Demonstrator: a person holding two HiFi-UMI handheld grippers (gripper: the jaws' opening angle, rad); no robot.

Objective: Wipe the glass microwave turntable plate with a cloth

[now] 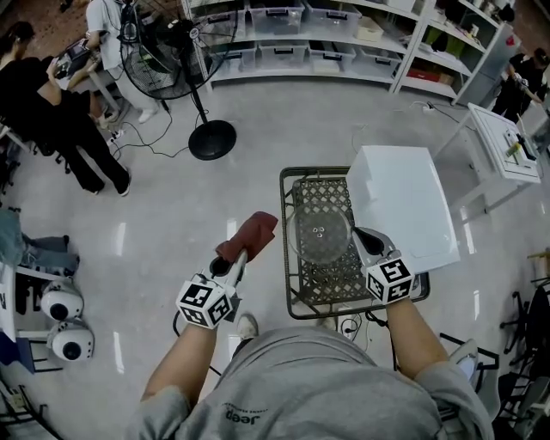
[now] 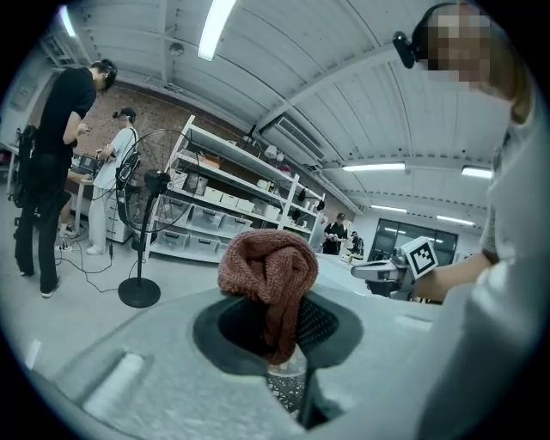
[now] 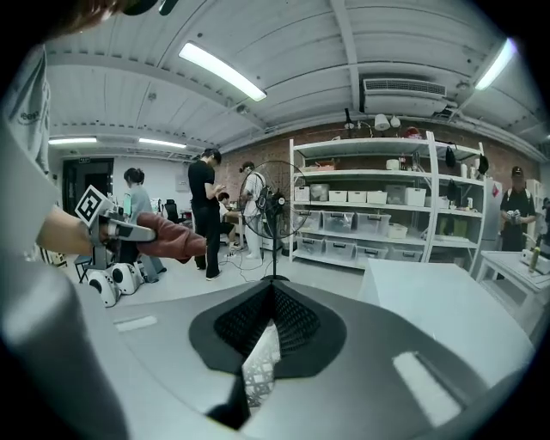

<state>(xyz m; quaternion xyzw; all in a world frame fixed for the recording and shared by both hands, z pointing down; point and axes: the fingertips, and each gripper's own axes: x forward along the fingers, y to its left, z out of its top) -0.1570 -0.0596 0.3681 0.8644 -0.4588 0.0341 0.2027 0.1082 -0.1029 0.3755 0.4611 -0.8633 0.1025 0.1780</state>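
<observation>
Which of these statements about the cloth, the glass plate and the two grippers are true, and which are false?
1. The left gripper holds a reddish-brown cloth. True.
2. The cloth lies on the glass plate. False: it is held left of the plate, apart from it.
3. The right gripper is shut on the plate's edge. True.
4. The plate is over a solid wooden table. False: it is over a black wire-mesh rack.

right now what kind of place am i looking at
Probably a lab or workshop: white shelving holding storage bins along the wall, a pedestal fan on a polished floor, and people standing at work to one side.
</observation>
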